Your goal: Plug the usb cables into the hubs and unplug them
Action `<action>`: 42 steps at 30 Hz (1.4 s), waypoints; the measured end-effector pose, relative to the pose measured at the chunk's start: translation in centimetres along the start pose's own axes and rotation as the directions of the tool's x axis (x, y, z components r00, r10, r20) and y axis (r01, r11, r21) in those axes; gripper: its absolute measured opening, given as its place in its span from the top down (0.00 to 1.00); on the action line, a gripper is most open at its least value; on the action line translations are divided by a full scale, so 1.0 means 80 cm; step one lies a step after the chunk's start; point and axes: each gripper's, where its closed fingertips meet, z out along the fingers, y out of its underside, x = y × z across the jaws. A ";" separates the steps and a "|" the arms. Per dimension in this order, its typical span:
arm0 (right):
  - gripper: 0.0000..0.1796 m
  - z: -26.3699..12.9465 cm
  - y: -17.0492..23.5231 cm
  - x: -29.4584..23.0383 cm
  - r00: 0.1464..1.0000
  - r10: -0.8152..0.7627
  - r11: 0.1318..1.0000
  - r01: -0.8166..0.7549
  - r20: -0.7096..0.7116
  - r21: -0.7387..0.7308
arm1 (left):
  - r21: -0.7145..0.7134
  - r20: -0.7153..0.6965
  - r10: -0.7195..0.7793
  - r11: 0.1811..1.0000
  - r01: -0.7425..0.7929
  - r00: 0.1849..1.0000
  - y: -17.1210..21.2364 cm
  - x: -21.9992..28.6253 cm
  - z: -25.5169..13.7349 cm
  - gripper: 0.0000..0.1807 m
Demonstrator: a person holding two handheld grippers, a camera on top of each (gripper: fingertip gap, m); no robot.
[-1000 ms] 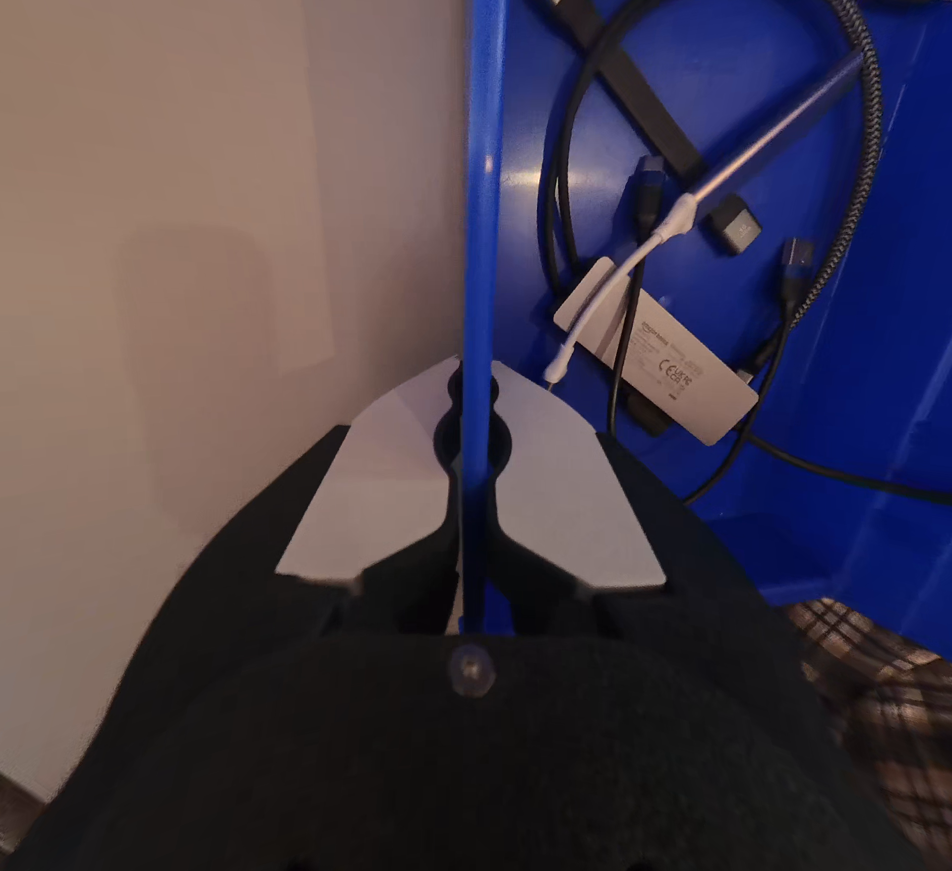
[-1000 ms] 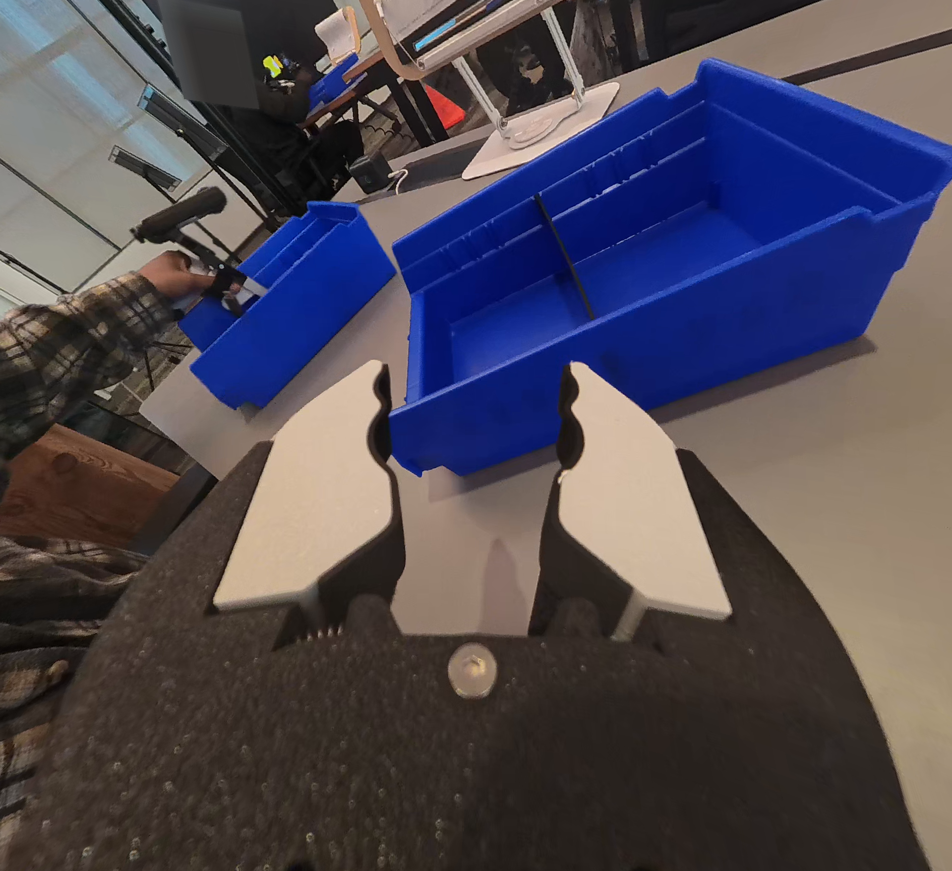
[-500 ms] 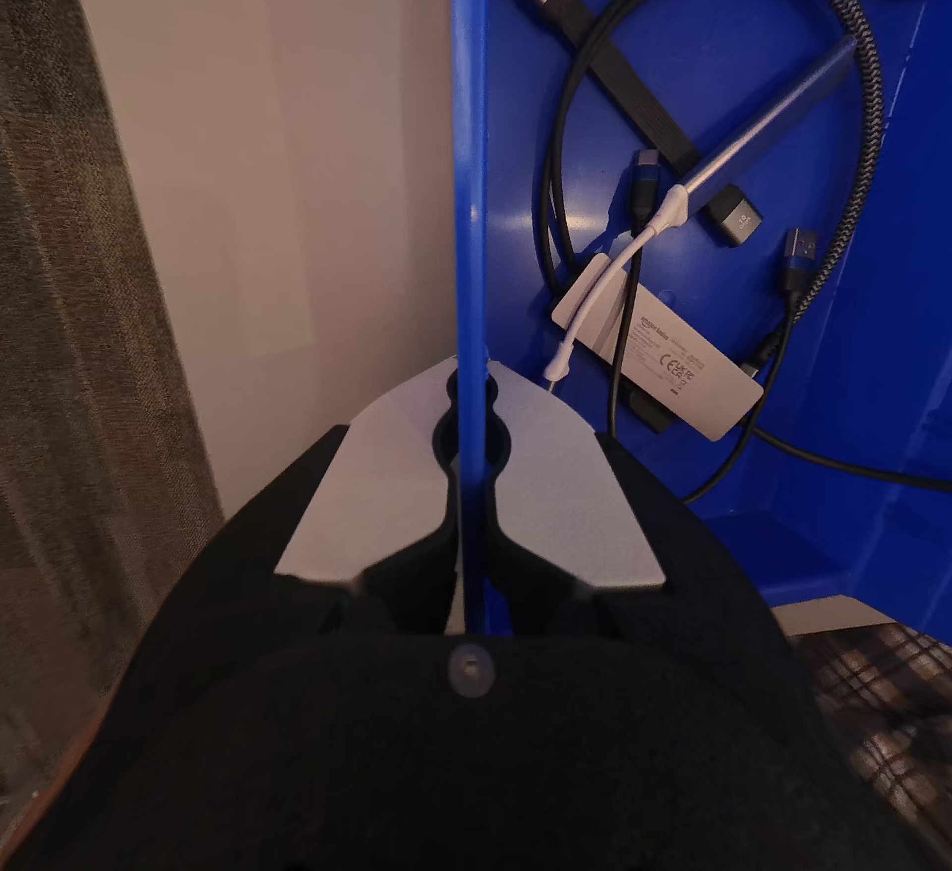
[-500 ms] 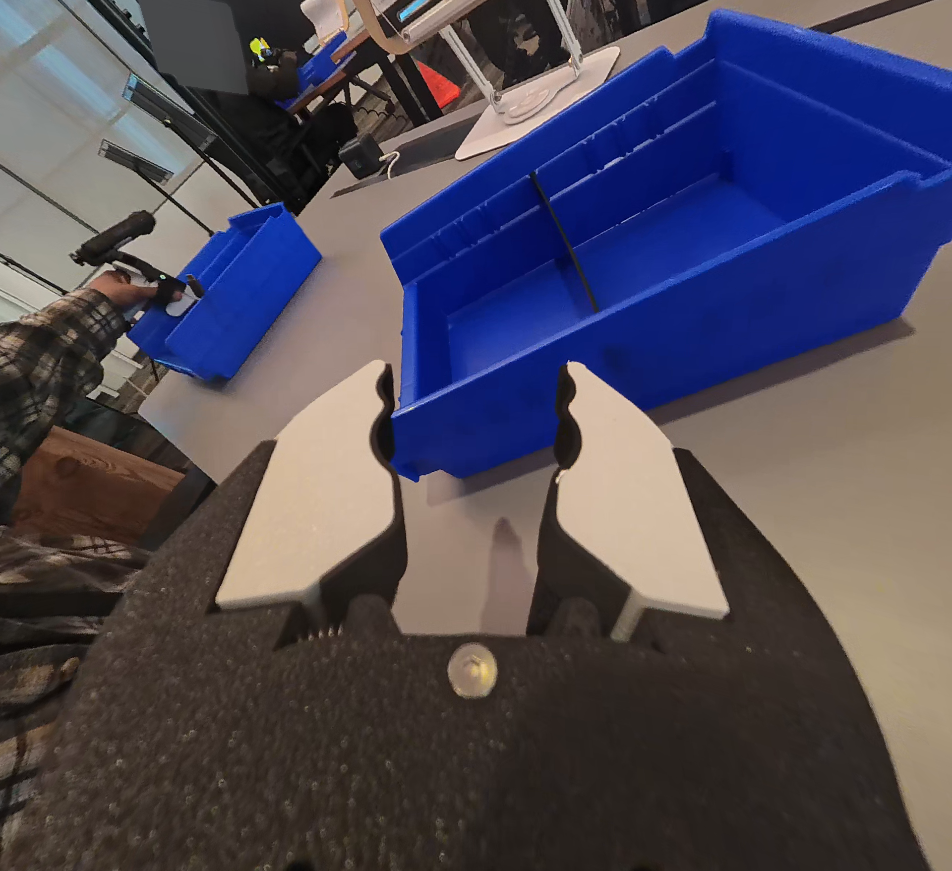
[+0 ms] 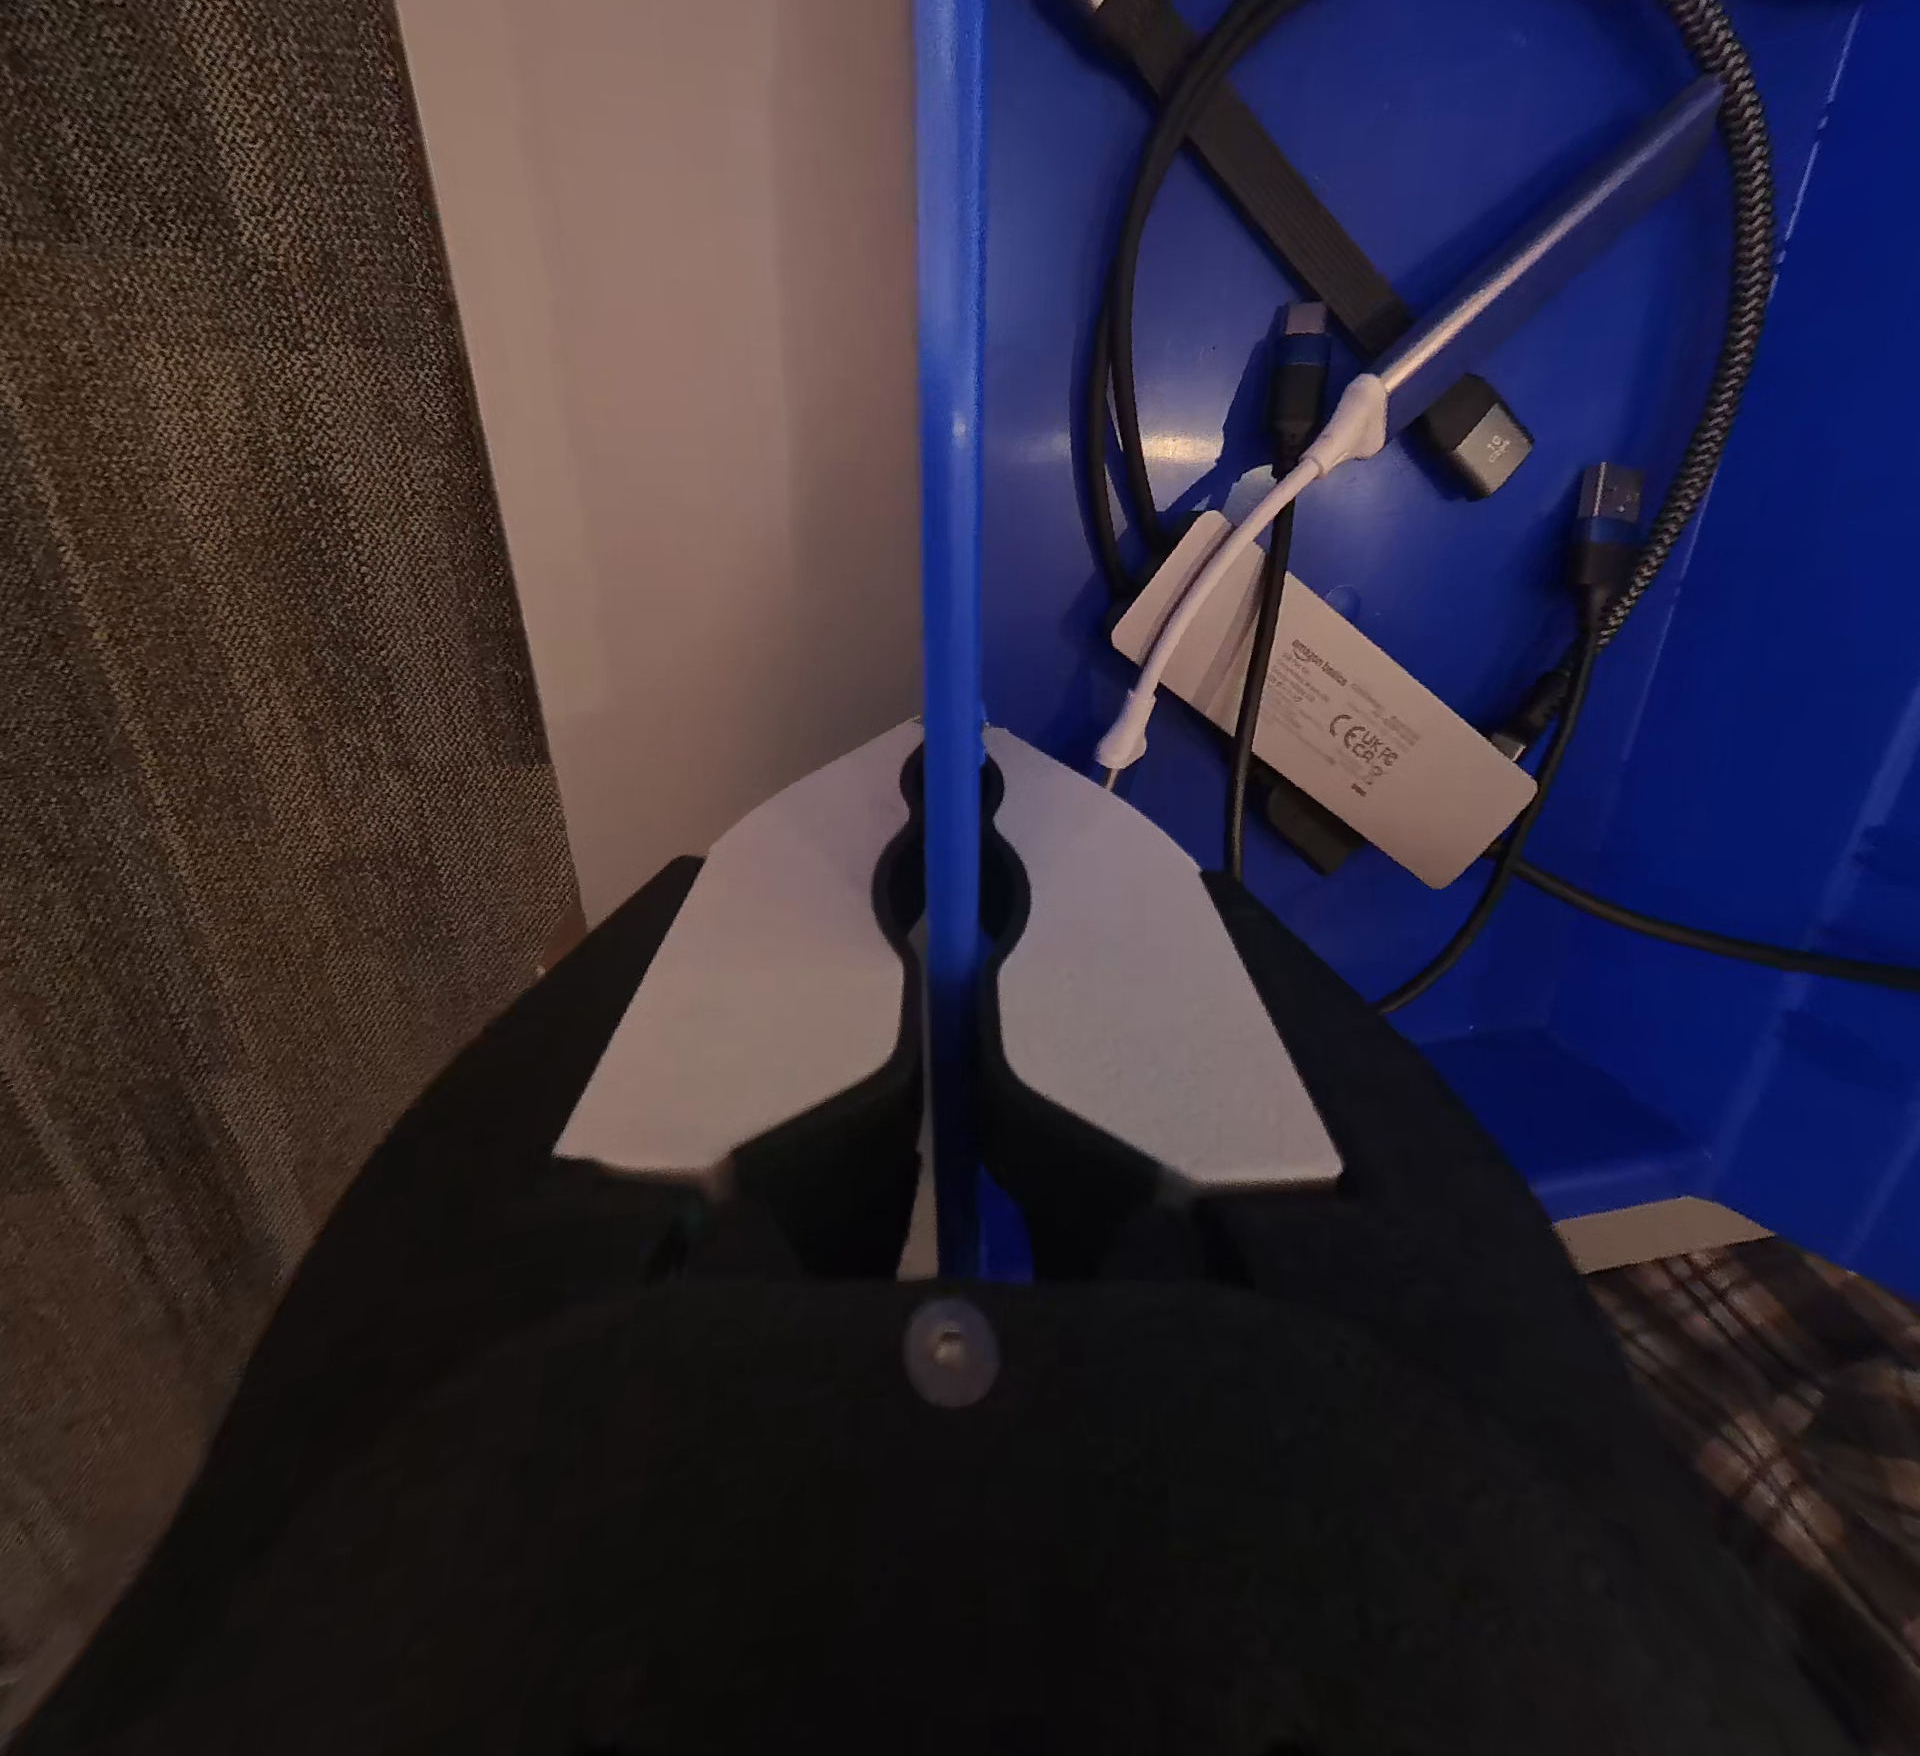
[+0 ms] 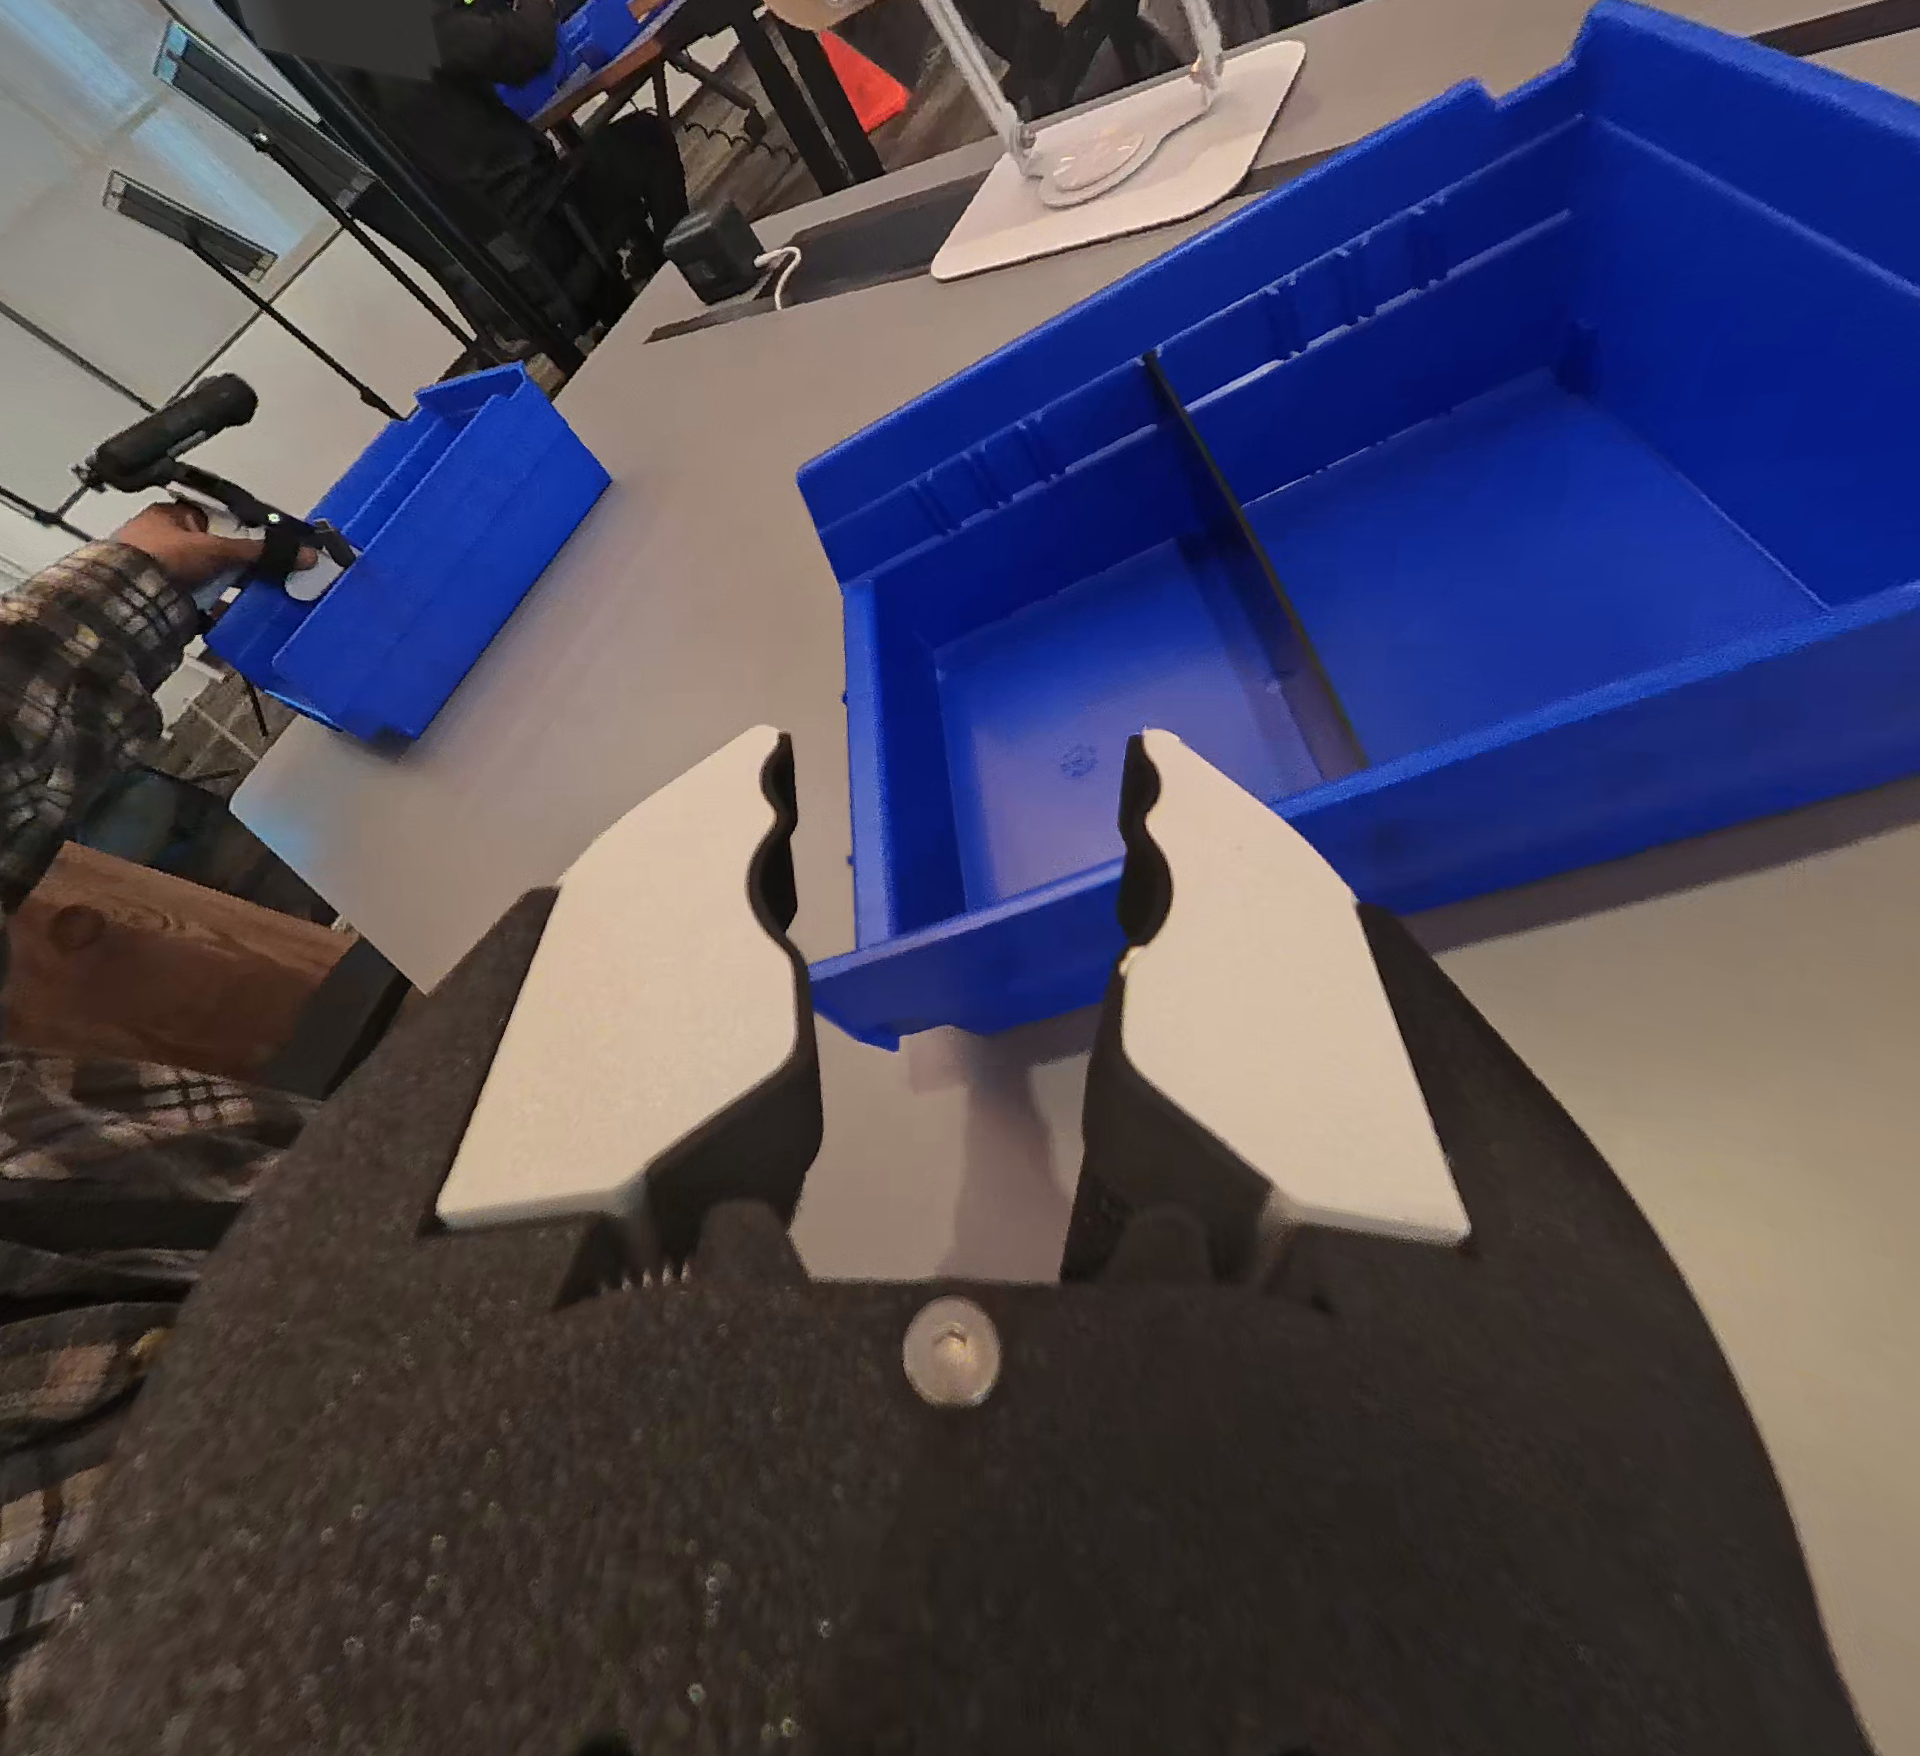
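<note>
Left hand-held gripper clamped on the side wall of the small blue bin, probably to drag it; white hub and loose cables lie inside, at 2 o'clock. The bin sits near the bench edge. Right hand-held gripper, fingers apart and empty, faces the large empty bin.

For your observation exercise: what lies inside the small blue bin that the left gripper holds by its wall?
Inside the small blue bin: a white hub, a grey hub, and black and braided cables. Its far end is out of view.
</note>
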 end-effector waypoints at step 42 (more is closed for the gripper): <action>0.90 0.004 0.056 0.113 0.852 0.240 0.668 -0.493 -0.466 -0.557 | 0.866 -0.211 0.852 0.390 -0.312 0.479 -0.026 0.630 -0.068 0.68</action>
